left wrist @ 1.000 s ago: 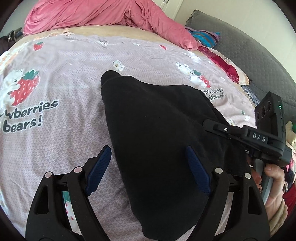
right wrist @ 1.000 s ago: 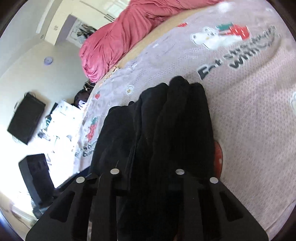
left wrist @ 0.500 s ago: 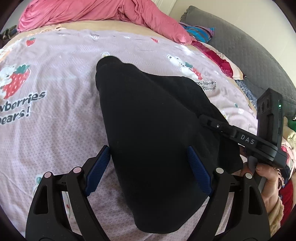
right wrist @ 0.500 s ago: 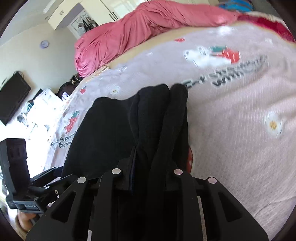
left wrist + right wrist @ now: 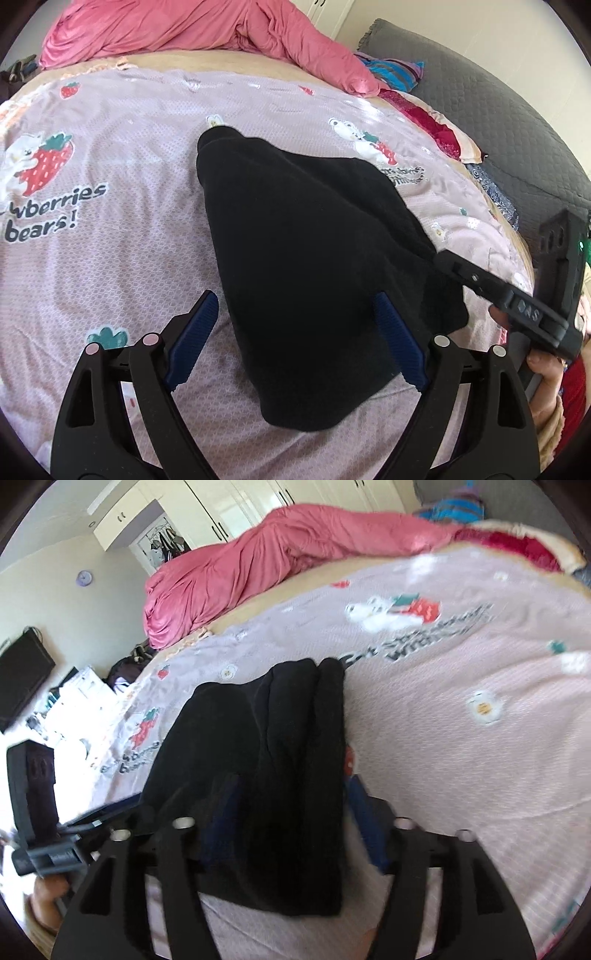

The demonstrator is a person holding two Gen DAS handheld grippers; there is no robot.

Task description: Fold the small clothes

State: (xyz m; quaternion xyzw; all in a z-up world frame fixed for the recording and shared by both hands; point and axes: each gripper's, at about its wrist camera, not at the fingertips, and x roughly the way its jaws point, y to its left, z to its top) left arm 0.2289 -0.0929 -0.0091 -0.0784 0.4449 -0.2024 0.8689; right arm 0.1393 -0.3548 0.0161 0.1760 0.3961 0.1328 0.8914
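Your right gripper (image 5: 291,823) has just been opening; its jaws now stand apart around the black garment (image 5: 314,266), no longer pinching it. Your left gripper (image 5: 299,343) is wide open and holds nothing, with the garment's near end between its blue pads (image 5: 195,332). The garment lies folded on the lilac strawberry bedsheet (image 5: 110,258). A pink duvet (image 5: 184,29) is at 12 o'clock, a grey headboard (image 5: 480,110) at 2 o'clock.

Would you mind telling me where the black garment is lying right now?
The black garment lies folded on the strawberry-print bedsheet, mid-frame in both wrist views, between the left claw's open jaws, the pink duvet beyond it.
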